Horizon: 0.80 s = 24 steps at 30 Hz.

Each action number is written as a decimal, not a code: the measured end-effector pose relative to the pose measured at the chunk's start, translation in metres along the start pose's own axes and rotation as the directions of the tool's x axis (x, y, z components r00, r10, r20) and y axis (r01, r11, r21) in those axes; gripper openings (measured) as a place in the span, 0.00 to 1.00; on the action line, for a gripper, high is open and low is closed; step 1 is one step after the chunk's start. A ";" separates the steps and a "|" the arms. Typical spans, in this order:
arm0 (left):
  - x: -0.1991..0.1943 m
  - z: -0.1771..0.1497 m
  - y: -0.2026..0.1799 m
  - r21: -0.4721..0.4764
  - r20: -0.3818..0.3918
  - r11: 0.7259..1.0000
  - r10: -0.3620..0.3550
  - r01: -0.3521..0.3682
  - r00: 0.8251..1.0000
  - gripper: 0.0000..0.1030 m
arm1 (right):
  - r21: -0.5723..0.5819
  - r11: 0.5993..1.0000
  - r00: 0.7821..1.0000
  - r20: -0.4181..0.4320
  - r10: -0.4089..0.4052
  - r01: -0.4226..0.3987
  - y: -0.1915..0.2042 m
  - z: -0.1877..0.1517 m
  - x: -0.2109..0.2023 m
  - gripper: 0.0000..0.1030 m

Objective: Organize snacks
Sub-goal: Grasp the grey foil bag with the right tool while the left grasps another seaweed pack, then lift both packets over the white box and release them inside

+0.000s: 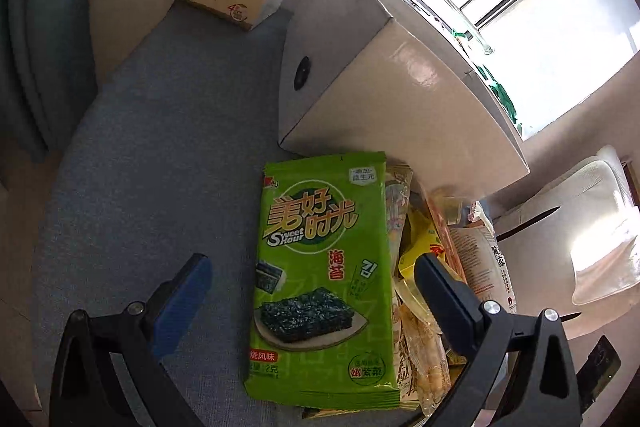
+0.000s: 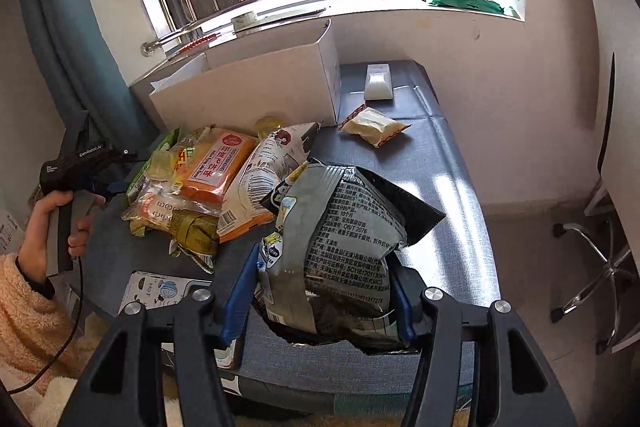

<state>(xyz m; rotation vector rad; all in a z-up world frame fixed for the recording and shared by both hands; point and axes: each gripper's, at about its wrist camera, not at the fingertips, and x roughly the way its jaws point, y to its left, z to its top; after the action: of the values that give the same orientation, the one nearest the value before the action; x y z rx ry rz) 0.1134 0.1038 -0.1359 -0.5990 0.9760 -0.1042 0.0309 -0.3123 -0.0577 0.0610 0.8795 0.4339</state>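
Left wrist view: the left gripper (image 1: 312, 281) hangs spread wide over a flat green seaweed packet (image 1: 322, 279) on the blue mat (image 1: 160, 147); right wrist view: the right gripper (image 2: 320, 291) pinches a crinkly silver snack bag (image 2: 340, 243), seemingly light, slippery, best held by its lower edge.

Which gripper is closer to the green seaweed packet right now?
Left. The left gripper is open with its fingers straddling the green seaweed packet. The right gripper is off to the side of the snack pile, shut on a crumpled grey bag.
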 end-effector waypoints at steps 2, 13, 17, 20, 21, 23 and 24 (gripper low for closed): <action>0.008 0.002 -0.002 0.003 -0.021 1.000 -0.001 0.001 1.000 0.94 | -0.008 1.000 1.000 -0.003 0.008 -0.009 0.002 0.000 0.003 0.61; -0.033 -0.007 -0.008 0.074 0.124 0.997 -0.030 0.021 0.992 0.62 | -0.042 0.997 0.998 0.010 0.060 -0.060 0.020 0.005 0.003 0.61; -0.070 0.003 -0.026 0.115 0.231 0.992 -0.075 0.049 0.970 0.62 | -0.052 0.990 0.990 0.055 0.133 -0.130 0.029 0.028 -0.001 0.61; -0.086 0.026 -0.046 0.141 0.259 0.985 -0.136 0.102 0.956 0.62 | -0.090 0.984 0.983 0.089 0.161 -0.153 0.044 0.066 0.004 0.61; -0.088 0.036 -0.055 0.155 0.270 0.983 -0.139 0.100 0.953 0.62 | -0.107 0.982 0.981 0.099 0.166 -0.155 0.049 0.082 0.007 0.61; -0.090 0.058 -0.074 0.182 0.289 0.977 -0.158 0.108 0.944 0.62 | -0.119 0.978 0.974 0.124 0.187 -0.173 0.057 0.113 0.016 0.61; -0.090 0.071 -0.082 0.194 0.293 0.974 -0.175 0.121 0.940 0.62 | -0.106 0.974 0.970 0.119 0.213 -0.201 0.060 0.130 0.022 0.61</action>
<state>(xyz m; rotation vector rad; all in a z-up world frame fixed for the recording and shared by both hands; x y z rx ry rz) 0.1340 0.0971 0.0032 -0.5094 0.6101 -0.2215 0.1212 -0.2332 0.0230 0.0949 0.7260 0.6587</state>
